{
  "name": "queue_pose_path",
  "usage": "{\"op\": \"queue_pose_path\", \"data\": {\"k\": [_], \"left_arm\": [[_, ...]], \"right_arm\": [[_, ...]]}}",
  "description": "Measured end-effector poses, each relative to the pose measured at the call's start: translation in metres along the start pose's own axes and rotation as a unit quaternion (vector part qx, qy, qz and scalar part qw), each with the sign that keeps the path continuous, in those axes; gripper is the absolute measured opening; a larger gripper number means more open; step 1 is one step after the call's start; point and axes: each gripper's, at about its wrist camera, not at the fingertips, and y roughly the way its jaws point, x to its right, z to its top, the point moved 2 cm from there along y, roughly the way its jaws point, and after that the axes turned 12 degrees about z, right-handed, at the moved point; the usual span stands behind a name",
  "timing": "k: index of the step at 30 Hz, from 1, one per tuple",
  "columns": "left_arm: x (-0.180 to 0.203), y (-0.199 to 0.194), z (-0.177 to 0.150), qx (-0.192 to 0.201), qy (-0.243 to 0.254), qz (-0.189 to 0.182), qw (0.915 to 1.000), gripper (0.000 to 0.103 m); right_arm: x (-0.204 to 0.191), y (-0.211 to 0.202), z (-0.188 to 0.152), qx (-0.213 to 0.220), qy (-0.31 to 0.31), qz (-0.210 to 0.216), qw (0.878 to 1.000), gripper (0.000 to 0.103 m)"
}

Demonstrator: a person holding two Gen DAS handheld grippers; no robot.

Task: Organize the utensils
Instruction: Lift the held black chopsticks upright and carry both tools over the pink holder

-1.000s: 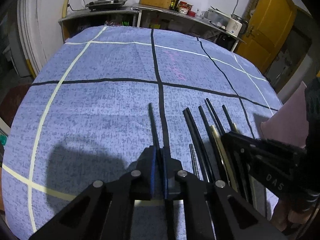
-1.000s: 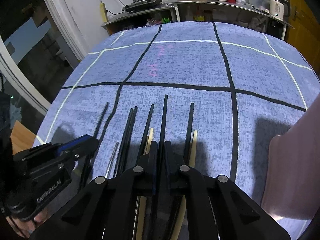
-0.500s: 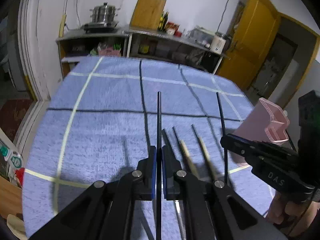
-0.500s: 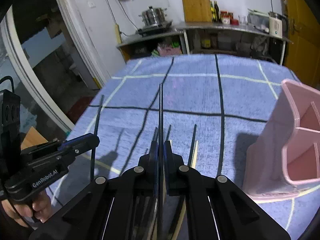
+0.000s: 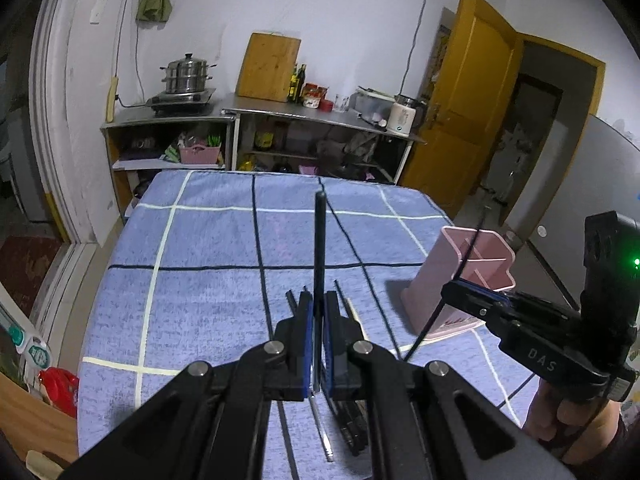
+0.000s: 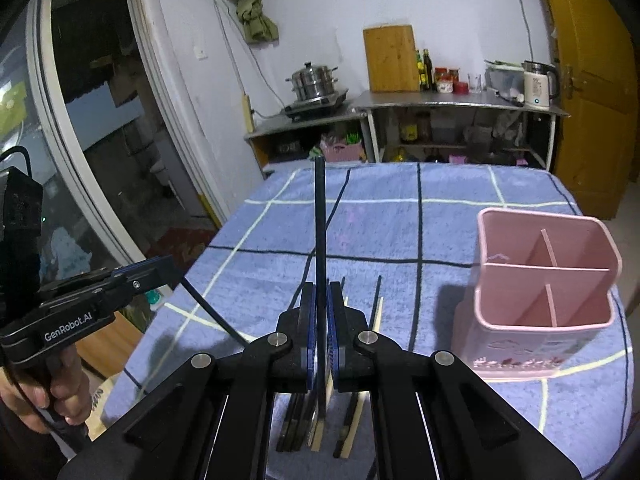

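The left gripper (image 5: 316, 320) is clamped on a black chopstick (image 5: 319, 248), which sticks out forward past its fingers, above the table (image 5: 192, 280). The right gripper (image 6: 320, 312) is clamped the same way on a second black chopstick (image 6: 320, 220). Both grippers are up in the air over the blue checked cloth, each held by a hand on a pistol grip; the right hand (image 5: 560, 416) shows in the left view and the left hand (image 6: 44, 392) in the right view.

More chopsticks lie side by side on the cloth under the grippers: dark ones (image 6: 292, 420) and pale wooden ones (image 6: 356, 432), plus what looks like a metal one (image 5: 322, 428), though that one is partly hidden.

A pink holder (image 6: 544, 300) stands upright on the table near its right edge, beside the row of chopsticks and apart from it. Thin walls split it into compartments, and nothing shows inside them. In the left view the right gripper's chopstick crosses in front of the holder's rim; whether it touches cannot be told.
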Motion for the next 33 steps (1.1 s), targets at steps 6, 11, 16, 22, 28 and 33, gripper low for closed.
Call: {"op": "queue_pose_path", "data": {"k": [6,11,16,22,28,33], "left_arm": [[0.017,-0.007,0.011,0.003,0.002,-0.021,0.9998,0.005],[0.042,-0.010,0.019,0.005,0.014,-0.047,0.9988,0.005],[0.076,-0.012,0.032,0.009,0.025,-0.085,0.9960,0.005],[0.114,-0.019,0.062,0.028,0.035,-0.126,0.9910,0.005],[0.140,-0.017,0.093,0.051,0.035,-0.146,0.9874,0.005],[0.157,0.009,0.100,0.041,0.043,-0.144,0.9878,0.005]], "right_arm": [[0.005,-0.028,0.006,0.025,0.004,-0.007,1.000,0.005],[0.013,-0.053,0.011,0.044,0.010,-0.017,0.999,0.005],[0.024,-0.082,0.018,0.062,0.013,-0.035,0.997,0.005],[0.041,-0.122,0.040,0.099,0.017,-0.063,0.993,0.005],[0.060,-0.149,0.066,0.133,0.017,-0.087,0.987,0.005],[0.084,-0.141,0.075,0.133,0.034,-0.096,0.986,0.005]]}}
